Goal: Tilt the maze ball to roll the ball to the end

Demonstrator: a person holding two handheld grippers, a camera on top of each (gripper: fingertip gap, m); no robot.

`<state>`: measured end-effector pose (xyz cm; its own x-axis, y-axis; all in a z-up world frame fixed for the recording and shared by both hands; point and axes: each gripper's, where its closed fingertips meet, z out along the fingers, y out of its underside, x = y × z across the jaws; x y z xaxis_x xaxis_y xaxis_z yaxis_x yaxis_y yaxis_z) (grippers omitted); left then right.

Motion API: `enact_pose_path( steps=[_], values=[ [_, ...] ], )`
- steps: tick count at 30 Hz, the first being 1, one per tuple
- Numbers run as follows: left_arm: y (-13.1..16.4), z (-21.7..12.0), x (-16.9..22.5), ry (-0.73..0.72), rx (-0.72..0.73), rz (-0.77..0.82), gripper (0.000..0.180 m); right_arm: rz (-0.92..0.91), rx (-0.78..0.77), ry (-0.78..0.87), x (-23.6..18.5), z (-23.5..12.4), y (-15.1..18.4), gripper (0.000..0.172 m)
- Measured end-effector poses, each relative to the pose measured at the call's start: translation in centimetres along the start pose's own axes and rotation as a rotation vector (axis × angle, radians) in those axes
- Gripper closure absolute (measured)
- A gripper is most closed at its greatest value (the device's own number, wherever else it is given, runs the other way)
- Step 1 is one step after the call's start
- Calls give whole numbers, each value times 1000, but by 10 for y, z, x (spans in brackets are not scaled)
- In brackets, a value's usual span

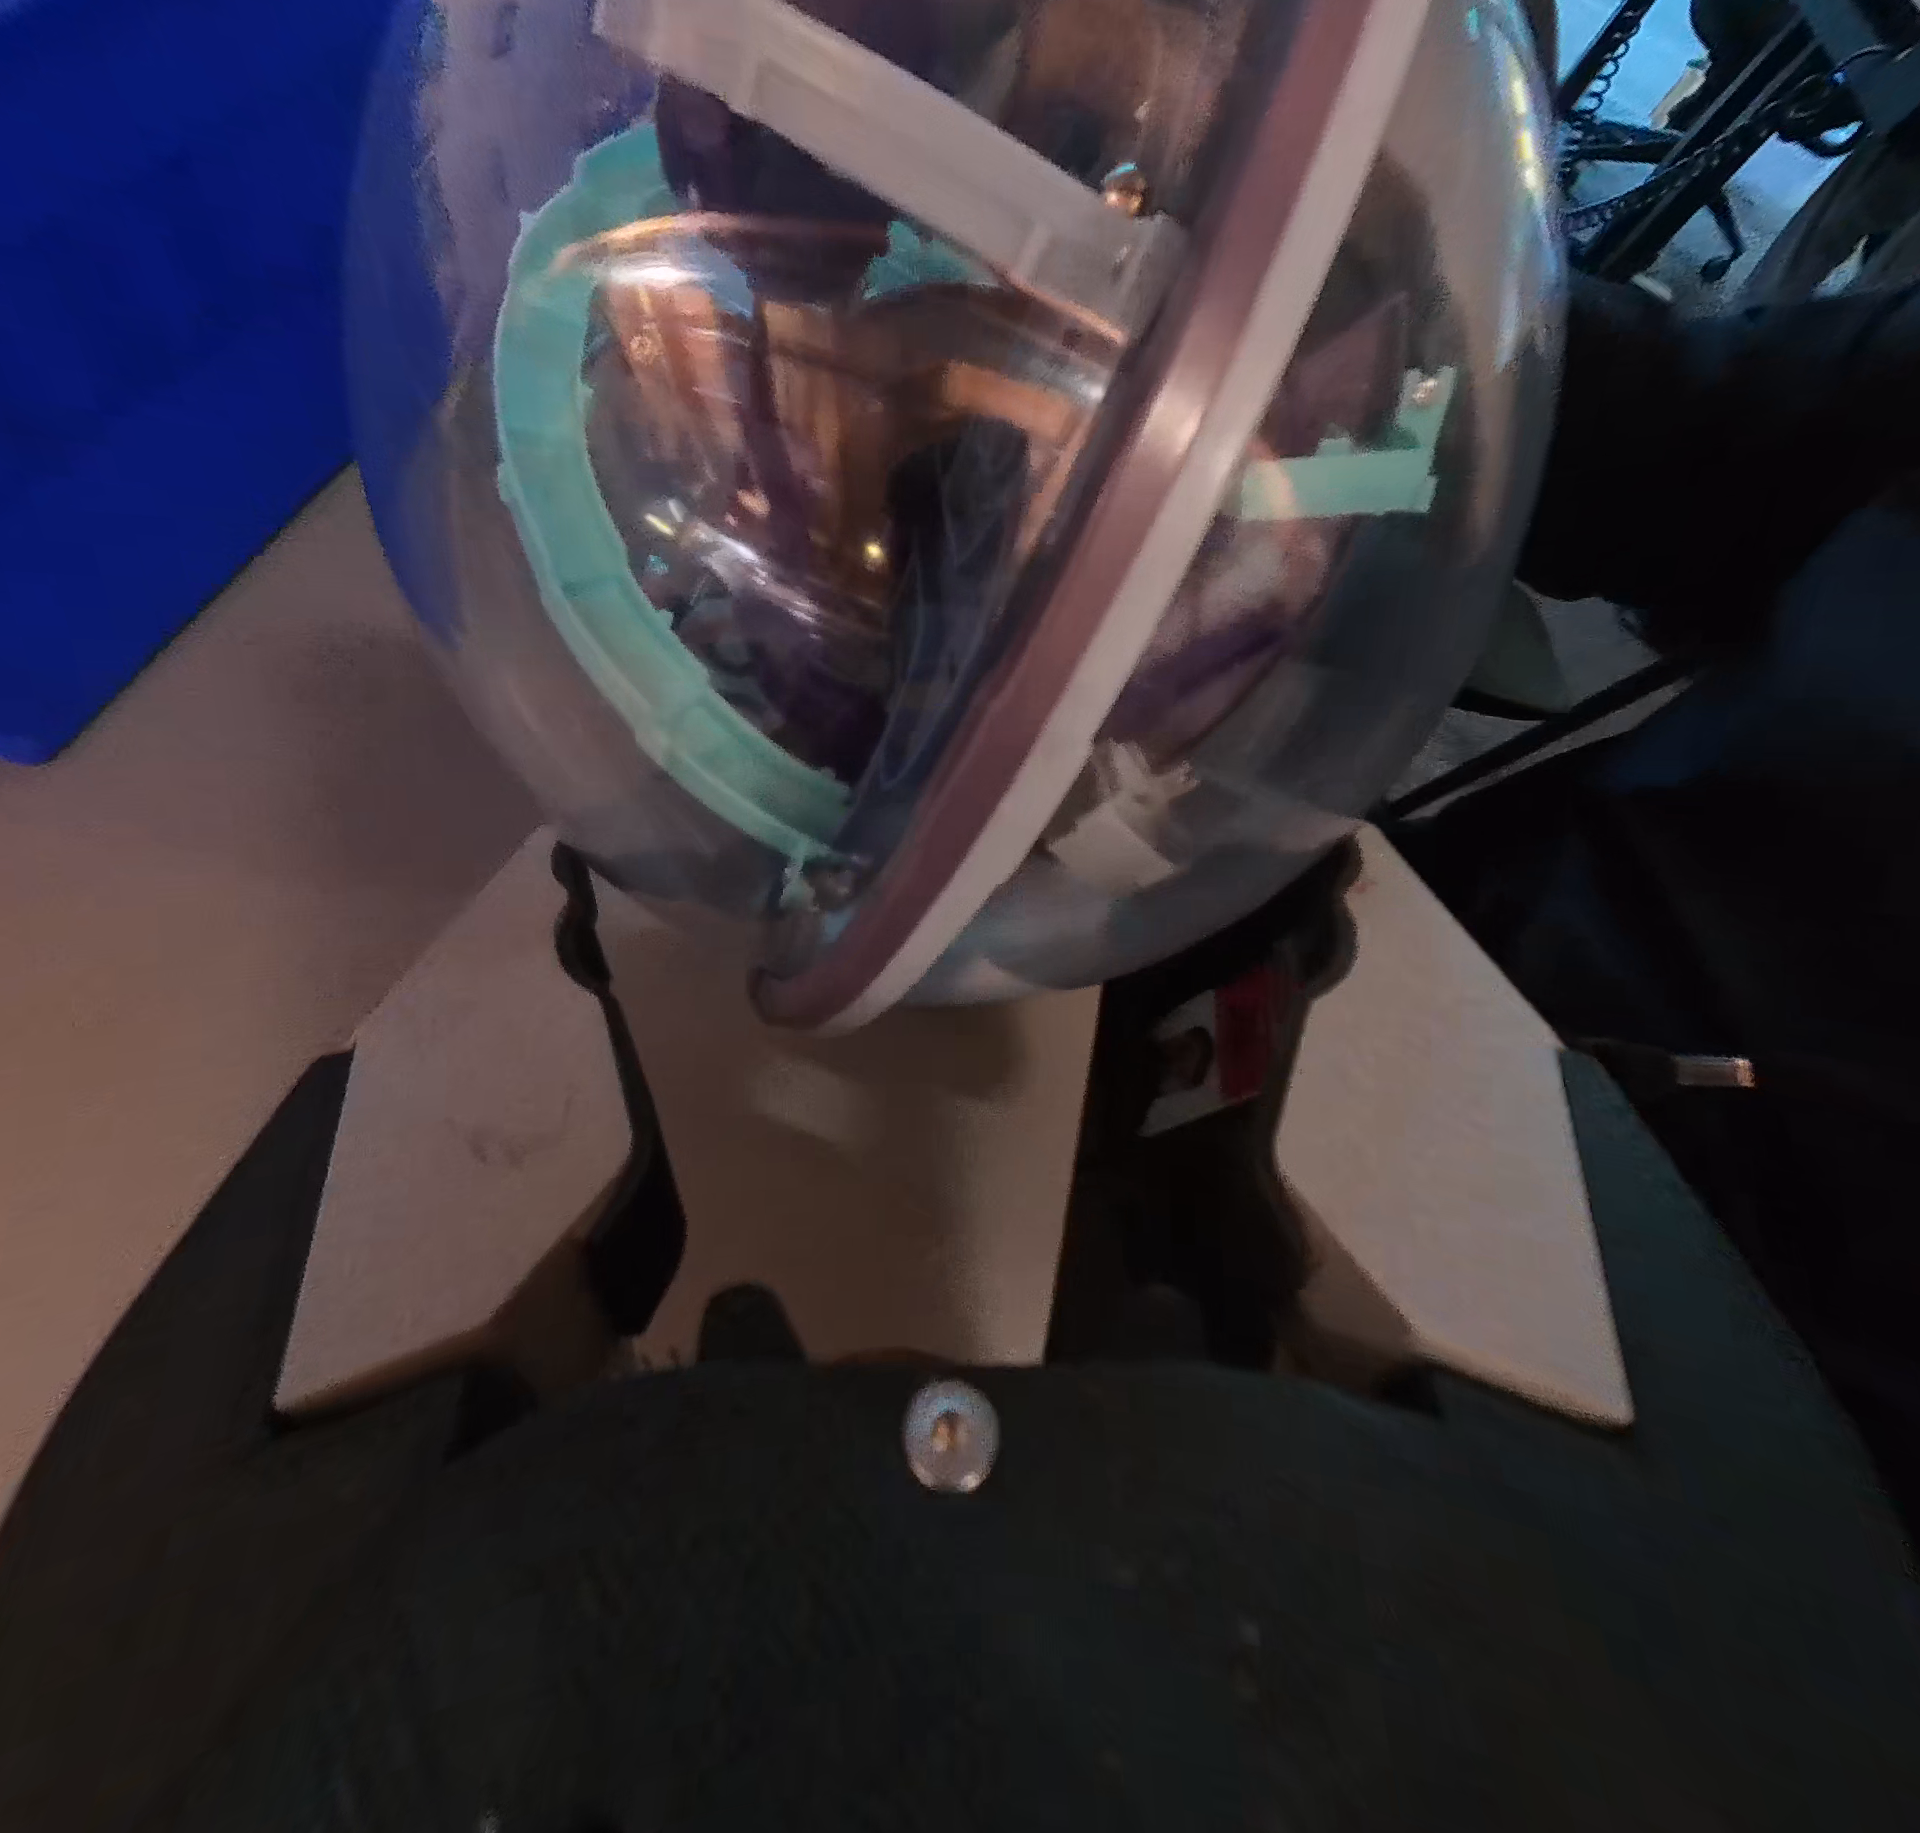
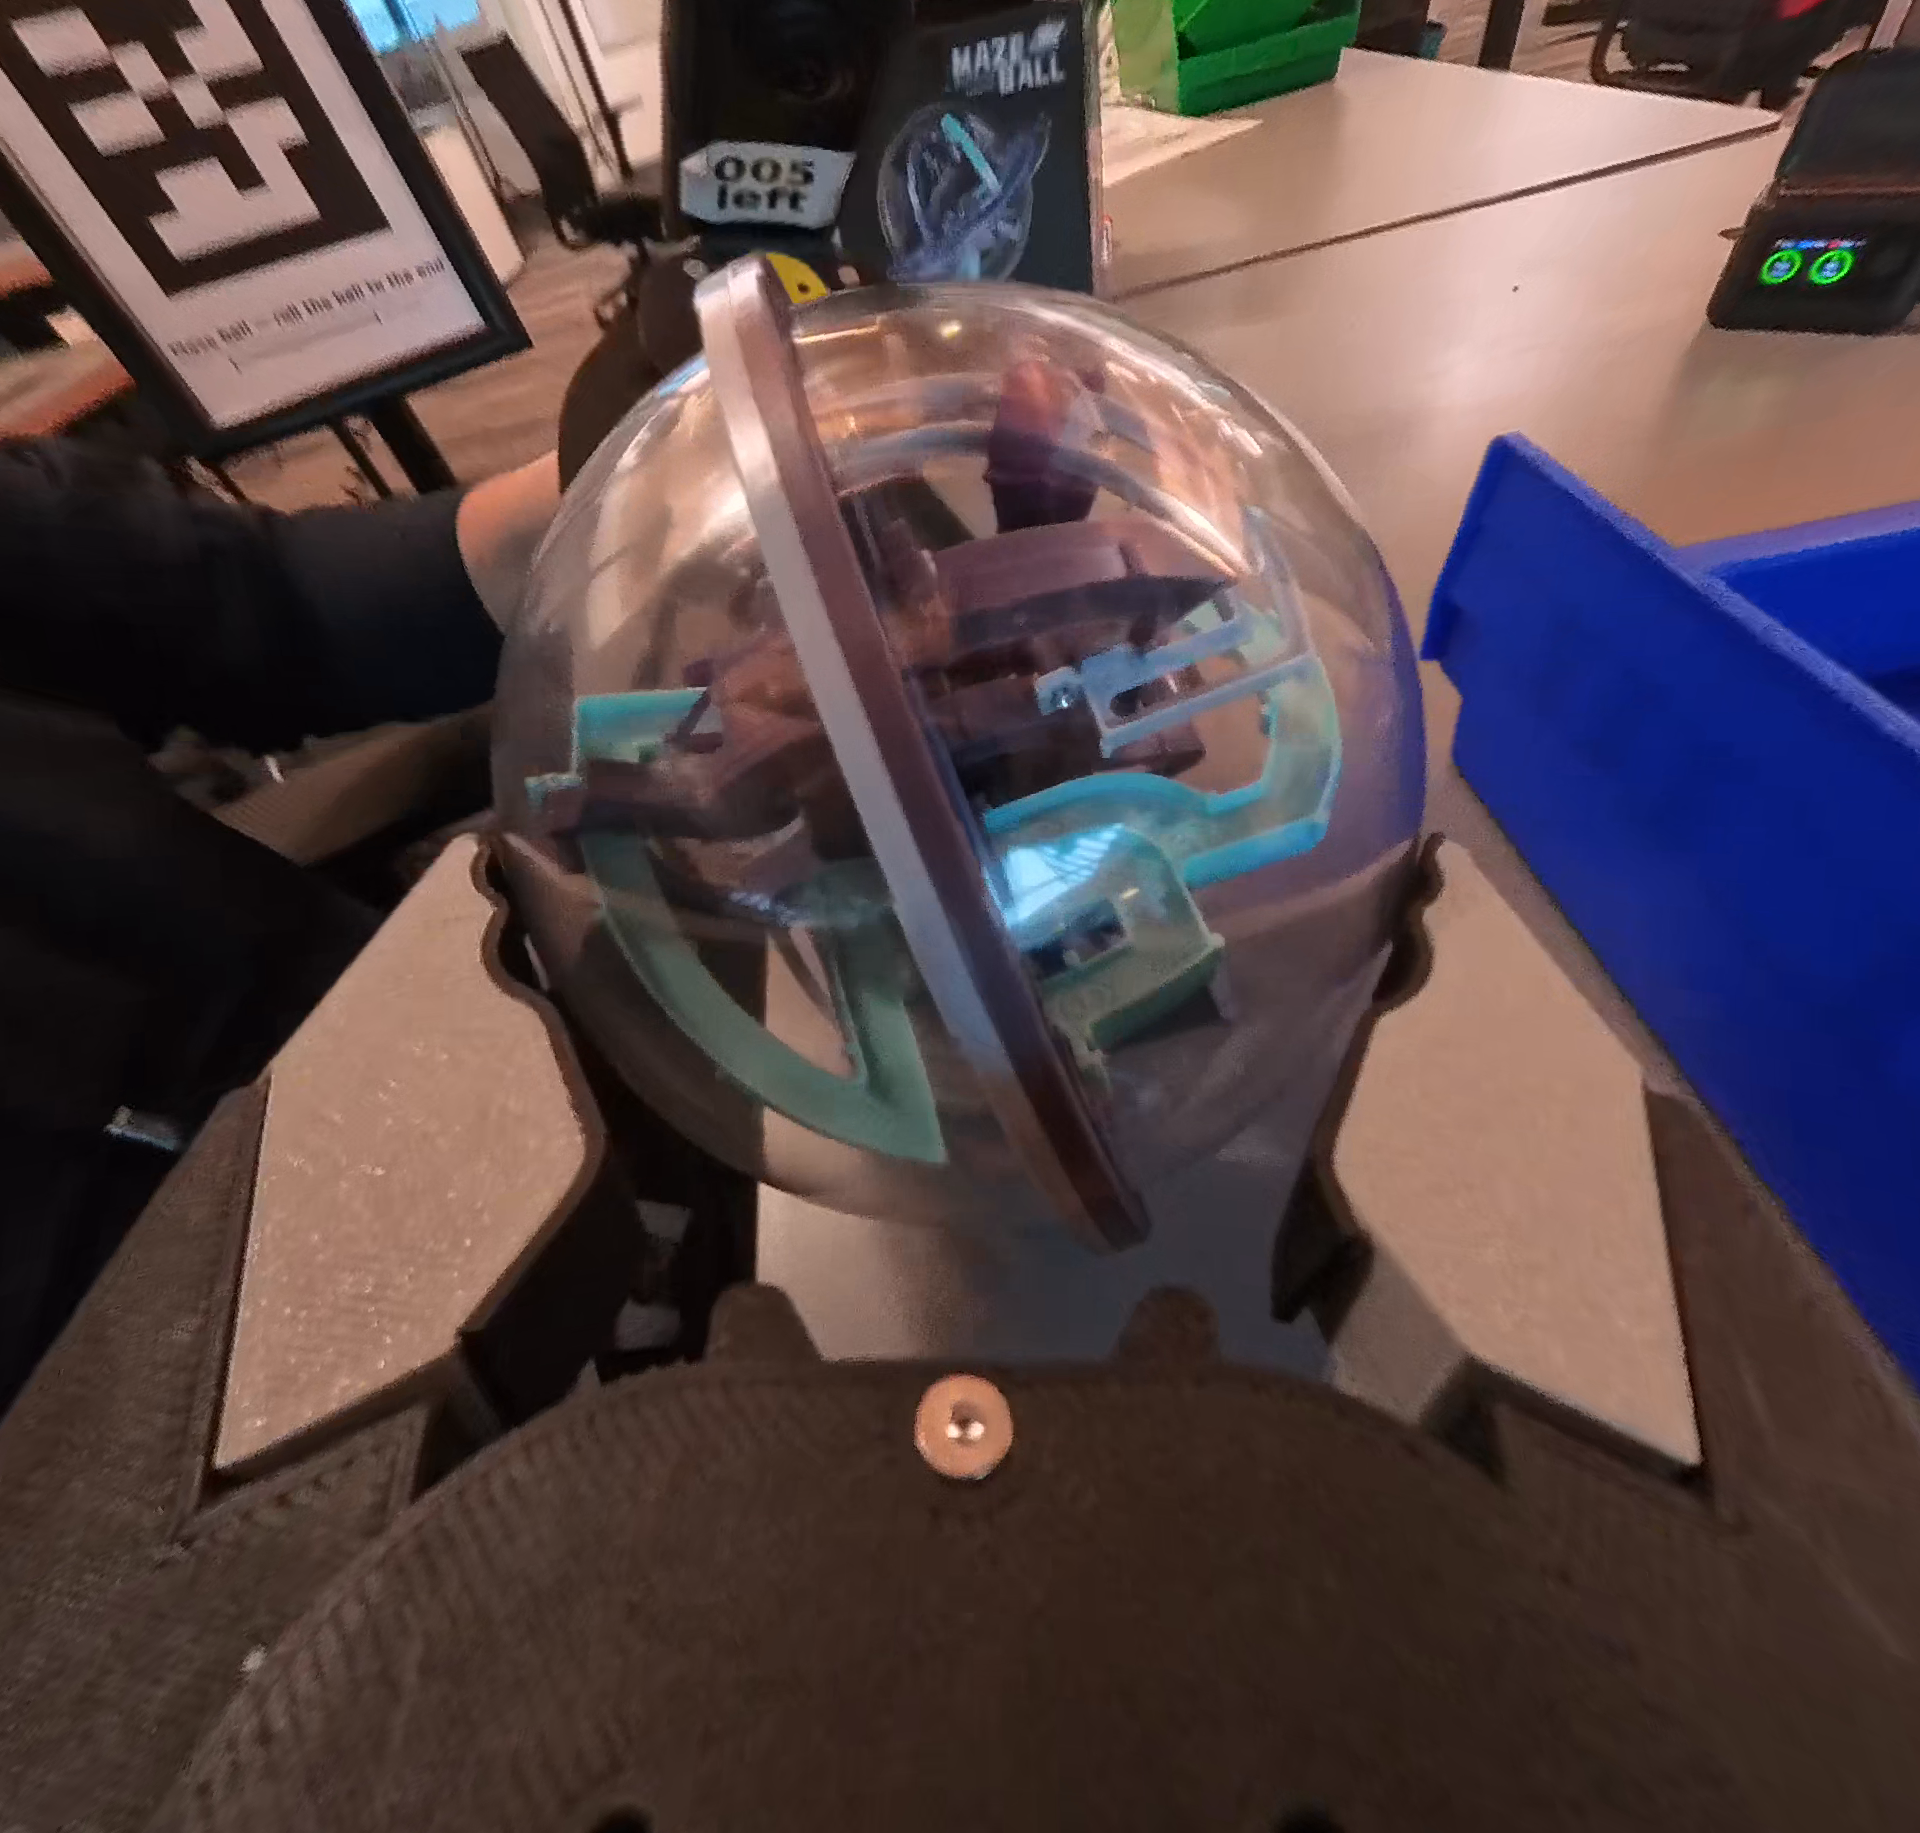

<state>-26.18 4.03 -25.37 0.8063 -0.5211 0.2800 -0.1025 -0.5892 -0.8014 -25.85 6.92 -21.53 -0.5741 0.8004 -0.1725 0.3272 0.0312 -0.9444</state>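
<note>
both sets of jaws are spread wide and closed onto the same thing: the maze ball (image 2: 956,744), a clear sphere with teal and brown tracks inside, is clamped from opposite sides, the right gripper (image 2: 961,879) pressing its two fingertips against the lower flanks of the shell and the left gripper (image 1: 956,879) doing likewise from the far side, its fingertips (image 1: 569,910) tucked under the curve. the sphere is carried in the air over the pale desk (image 2: 1403,256), near the edge where a blue bin (image 2: 1714,765) sits just beside it on the right gripper's side. the relation that matters is the seam ring (image 2: 831,661) around the sphere: in the right wrist view it runs steeply from upper left to lower right, so the globe is already canted. a small steel ball (image 1: 1125,185) appears to rest at the end of a white track (image 1: 862,110) close to that ring, high in the left wrist view. since both grippers are equally near, any tilt would have to be a joint rotation about the line between them; uneven motion risks the smooth shell slipping.
</note>
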Motion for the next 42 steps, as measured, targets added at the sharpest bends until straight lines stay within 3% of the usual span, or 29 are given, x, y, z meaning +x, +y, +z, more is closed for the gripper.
enact_pose_path(
  steps=[9, 20, 30, 42],
  values=[
    [-1, -29, 16, 53, -152, -158, 46, 207, 156, -68, -12, 10, -21, 14],
    [26, -42, 37, 88, -366, -193, 45, 230, 271, -78, -32, 21, -30, 14],
    [30, -36, 25, 35, -341, -163, 47, 225, 179, -113, -27, 24, -4, 14],
    [-5, -46, 11, -70, -144, -108, 50, 309, 164, -194, -20, 25, 1, 14]
  ],
)
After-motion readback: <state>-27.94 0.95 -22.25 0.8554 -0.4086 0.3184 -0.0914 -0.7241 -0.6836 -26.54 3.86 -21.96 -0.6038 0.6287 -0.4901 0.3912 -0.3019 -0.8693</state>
